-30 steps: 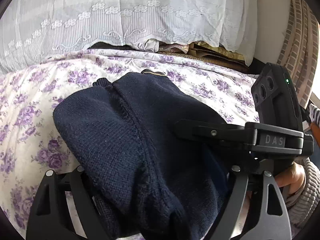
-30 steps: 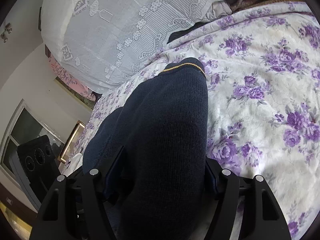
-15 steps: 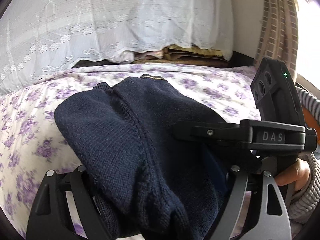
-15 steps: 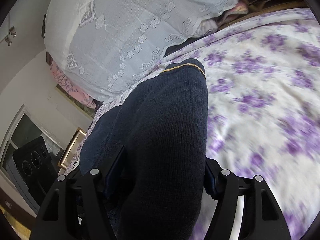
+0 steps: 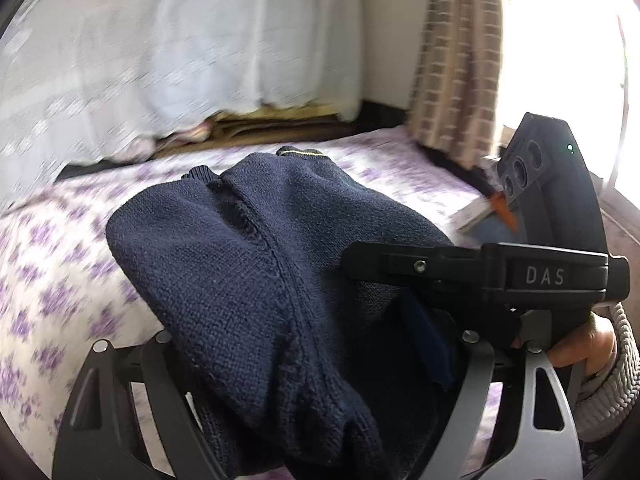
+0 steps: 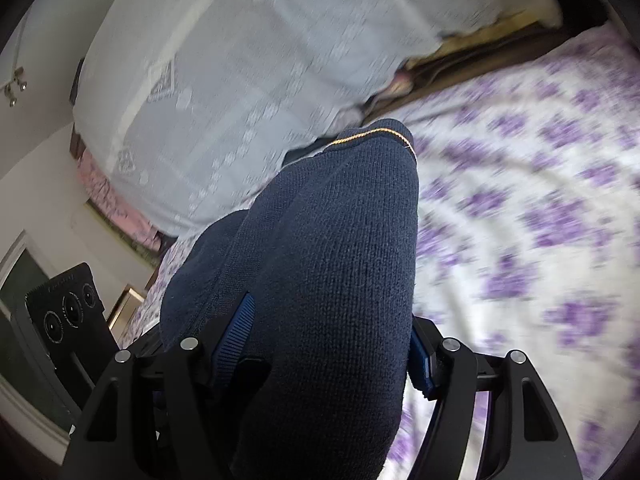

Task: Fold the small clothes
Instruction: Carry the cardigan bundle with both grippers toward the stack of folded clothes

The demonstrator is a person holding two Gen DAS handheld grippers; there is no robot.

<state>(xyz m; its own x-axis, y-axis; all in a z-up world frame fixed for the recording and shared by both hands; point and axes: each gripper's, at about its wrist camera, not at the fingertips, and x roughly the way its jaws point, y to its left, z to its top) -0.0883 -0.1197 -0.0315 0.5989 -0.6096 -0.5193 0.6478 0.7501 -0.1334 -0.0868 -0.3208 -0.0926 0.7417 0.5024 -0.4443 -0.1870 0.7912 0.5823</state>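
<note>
A folded navy knit sweater with a thin yellow stripe at its far edge is held up over the floral bedspread. My left gripper is shut on the sweater's near end, the knit bunched between its jaws. My right gripper is shut on the same sweater; its blue pads press the fabric from both sides. The right gripper's body shows in the left wrist view at the right, held by a hand. The left gripper's body shows in the right wrist view at the lower left.
A white lace cover drapes a stack of bedding behind the bed. A brown checked curtain hangs at the right by a bright window. A book or box lies on the bed's right edge. A framed picture leans at the left.
Both grippers have lifted and swung right with the sweater; the view has tilted up, the bed sits lower and the curtain and window have come in. The grips have not changed.
</note>
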